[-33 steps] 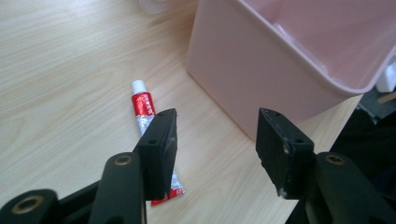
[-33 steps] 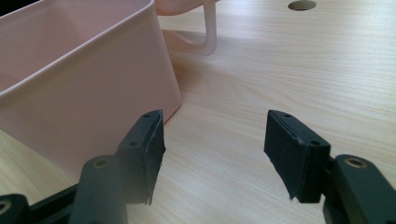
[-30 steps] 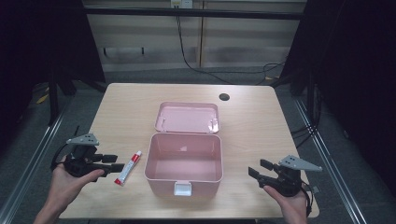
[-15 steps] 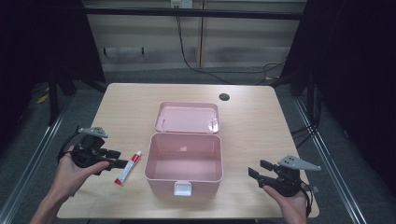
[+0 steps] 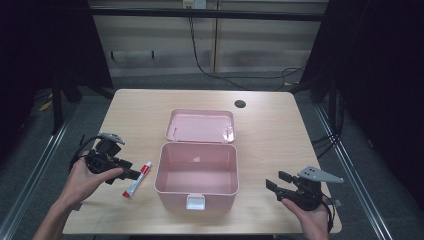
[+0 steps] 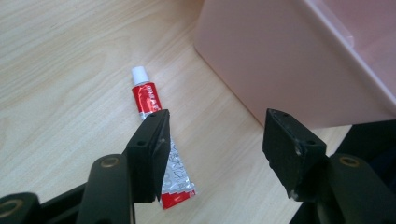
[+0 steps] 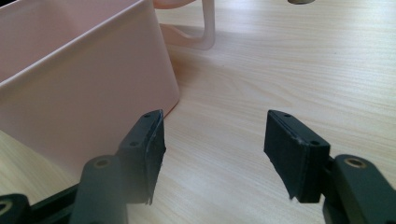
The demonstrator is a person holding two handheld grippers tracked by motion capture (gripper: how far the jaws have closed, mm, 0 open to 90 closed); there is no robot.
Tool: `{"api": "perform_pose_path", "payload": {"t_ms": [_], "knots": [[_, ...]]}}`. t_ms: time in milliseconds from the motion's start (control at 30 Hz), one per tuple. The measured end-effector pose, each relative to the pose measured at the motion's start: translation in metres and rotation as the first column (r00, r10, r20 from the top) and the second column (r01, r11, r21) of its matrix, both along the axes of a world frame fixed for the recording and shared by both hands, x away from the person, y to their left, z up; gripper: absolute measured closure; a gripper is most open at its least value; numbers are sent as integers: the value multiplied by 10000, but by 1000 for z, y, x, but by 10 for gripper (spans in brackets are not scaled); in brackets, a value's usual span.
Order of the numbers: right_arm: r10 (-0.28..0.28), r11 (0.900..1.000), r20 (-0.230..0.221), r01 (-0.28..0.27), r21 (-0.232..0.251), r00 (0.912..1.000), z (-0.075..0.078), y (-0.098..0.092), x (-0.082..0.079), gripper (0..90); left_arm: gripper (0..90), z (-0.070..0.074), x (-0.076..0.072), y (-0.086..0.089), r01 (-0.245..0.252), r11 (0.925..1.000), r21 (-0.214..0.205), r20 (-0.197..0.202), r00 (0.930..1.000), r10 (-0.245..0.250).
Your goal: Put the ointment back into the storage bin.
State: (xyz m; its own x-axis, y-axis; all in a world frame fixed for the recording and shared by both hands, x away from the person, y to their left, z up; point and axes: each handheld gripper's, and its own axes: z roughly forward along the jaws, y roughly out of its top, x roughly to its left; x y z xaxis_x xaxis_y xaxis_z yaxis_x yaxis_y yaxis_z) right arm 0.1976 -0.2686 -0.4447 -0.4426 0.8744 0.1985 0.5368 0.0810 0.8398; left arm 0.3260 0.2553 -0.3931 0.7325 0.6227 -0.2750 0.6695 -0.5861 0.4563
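Tube: a small red-and-white squeeze tube with a white cap (image 5: 137, 179) lies flat on the worktop, near its left edge toward the near side, just beside the left wall of the box and apart from it. In the left gripper view the tube (image 6: 159, 154) lies with its cap pointing away and its crimped end partly hidden behind the left jaw.
Box: an open pink plastic box with a white front latch (image 5: 196, 170) stands at the middle of the worktop near the near edge; its inside is bare. Its hinged pink lid (image 5: 201, 126) lies folded back flat on the worktop behind it.
Left gripper: the black left gripper (image 5: 131, 173), held in the person's left hand (image 5: 85, 178), hovers over the tube; jaws parted, gripping nothing, the tube below and between them.
Right gripper: the black right gripper (image 5: 272, 182) sits near the near right corner, well apart from the box's right wall; jaws spread, nothing in them.
In the way: the box wall stands close beside the tube on its right.
Worktop: light wood-grain worktop (image 5: 280, 135) with a dark round cable hole (image 5: 240, 104) near the far edge.
Room: dark, with pale wall panels and hanging black cables (image 5: 200, 55) behind the worktop.
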Motion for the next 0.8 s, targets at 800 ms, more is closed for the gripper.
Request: {"api": "perform_pose_path", "payload": {"t_ms": [800], "knots": [[315,9995,-226,-315,2,9992,-2,3,2,379,540,-30,24,-5,284,9935,1106,-1040,9944,-168]]}}
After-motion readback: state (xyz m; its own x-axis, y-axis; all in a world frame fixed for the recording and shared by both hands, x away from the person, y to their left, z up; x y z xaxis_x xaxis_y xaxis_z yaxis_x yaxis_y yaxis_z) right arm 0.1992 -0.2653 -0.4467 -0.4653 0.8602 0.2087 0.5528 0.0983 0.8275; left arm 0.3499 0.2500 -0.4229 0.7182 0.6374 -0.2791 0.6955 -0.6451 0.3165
